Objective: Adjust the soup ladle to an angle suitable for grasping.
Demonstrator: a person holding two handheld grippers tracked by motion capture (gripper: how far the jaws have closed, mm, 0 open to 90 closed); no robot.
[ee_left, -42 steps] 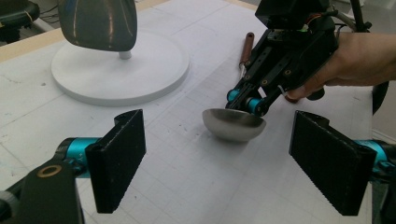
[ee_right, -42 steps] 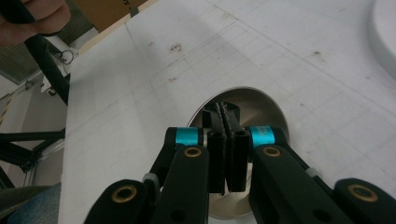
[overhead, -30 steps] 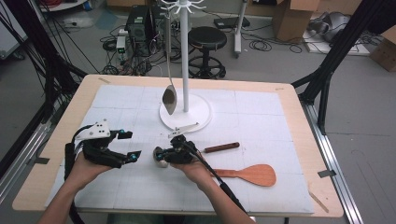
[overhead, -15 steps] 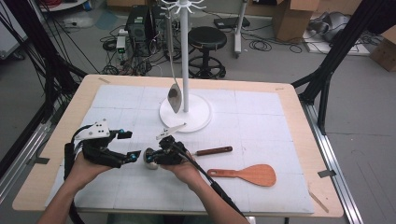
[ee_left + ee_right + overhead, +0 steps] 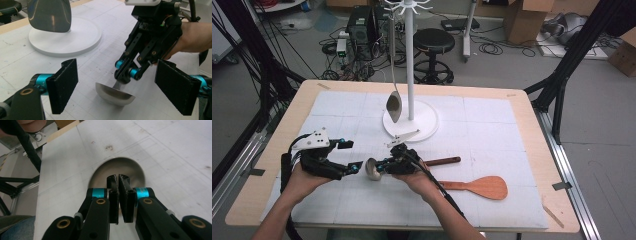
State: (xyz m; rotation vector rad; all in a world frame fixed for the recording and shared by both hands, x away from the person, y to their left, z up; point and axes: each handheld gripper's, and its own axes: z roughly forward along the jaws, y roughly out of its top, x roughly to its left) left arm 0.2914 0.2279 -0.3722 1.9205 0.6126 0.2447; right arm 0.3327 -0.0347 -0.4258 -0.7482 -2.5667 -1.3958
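the right gripper (image 5: pixel 384 165) sits near the middle of the desk (image 5: pixel 532 107), a little toward the front edge, and its jaws are clenched on the metal ladle (image 5: pixel 373 169) at the neck just behind the bowl. in the right gripper view the two pads are pressed almost together with the bowl (image 5: pixel 117 171) of the ladle showing round and hollow just beyond them, over the white gridded mat (image 5: pixel 492 130). the ladle's dark handle (image 5: pixel 443 161) runs back from that gripper toward the right edge of the desk. in the left gripper view the bowl (image 5: pixel 115 93) sits low on or just above the mat, rim up; whether it touches i cannot tell.

the left gripper (image 5: pixel 347 156) is held just beside the bowl, on the side toward the left edge of the desk, with its jaws released and standing wide; nothing is between them, and the bowl lies just ahead of them.

behind both grippers, toward the back edge, stands a white rack (image 5: pixel 411 65) on a round base (image 5: pixel 424 122), with a metal spoon (image 5: pixel 393 106) hanging from it, its bowl down near the base. a wooden spatula (image 5: pixel 484 186) lies flat on the mat to the right of the person's right hand (image 5: pixel 419 177), near the front edge.
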